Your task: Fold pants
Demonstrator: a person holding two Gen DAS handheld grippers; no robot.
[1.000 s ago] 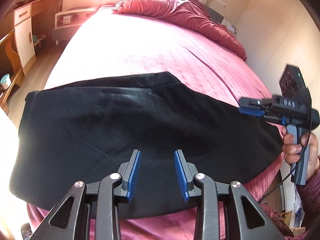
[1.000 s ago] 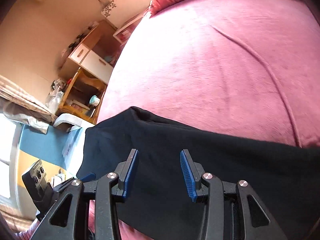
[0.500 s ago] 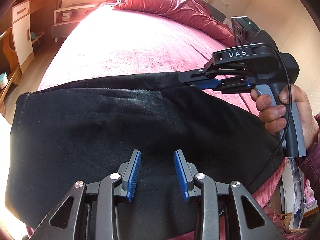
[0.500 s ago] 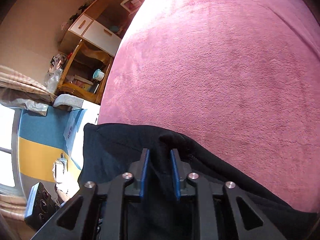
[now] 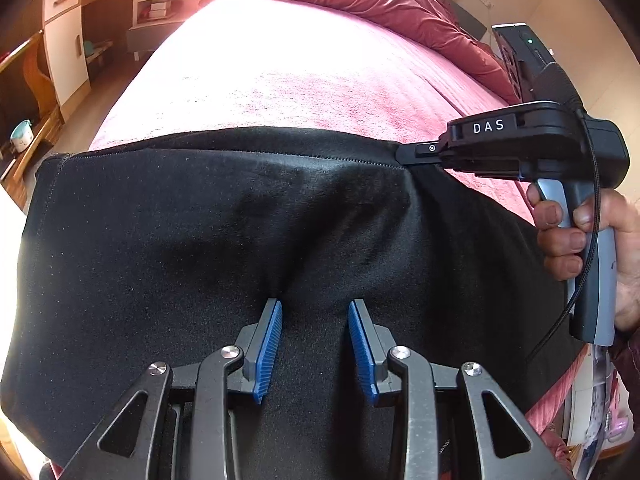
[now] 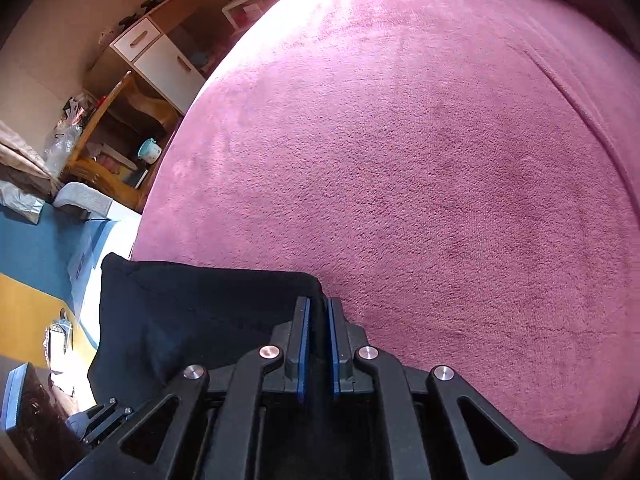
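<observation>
The black pants (image 5: 208,248) lie spread across the near part of the pink bed (image 5: 304,80). My left gripper (image 5: 314,308) is open, its blue pads just over the cloth near the front edge, with a small pucker at the left pad. My right gripper (image 5: 404,156) is shut on the far hemmed edge of the pants and lifts it a little. In the right wrist view the right gripper (image 6: 316,308) pinches a fold of the black pants (image 6: 192,312) between its pads, over the pink bed (image 6: 420,152).
A red duvet (image 5: 392,4) is bunched at the head of the bed. A wooden desk with white drawers (image 5: 64,40) stands left of the bed, also in the right wrist view (image 6: 160,60). A wall rises to the right (image 5: 560,12).
My right gripper has closed fully on the far edge of the pants and pulled it up and to the right, tightening the cloth. My left gripper stayed open over the front part.
</observation>
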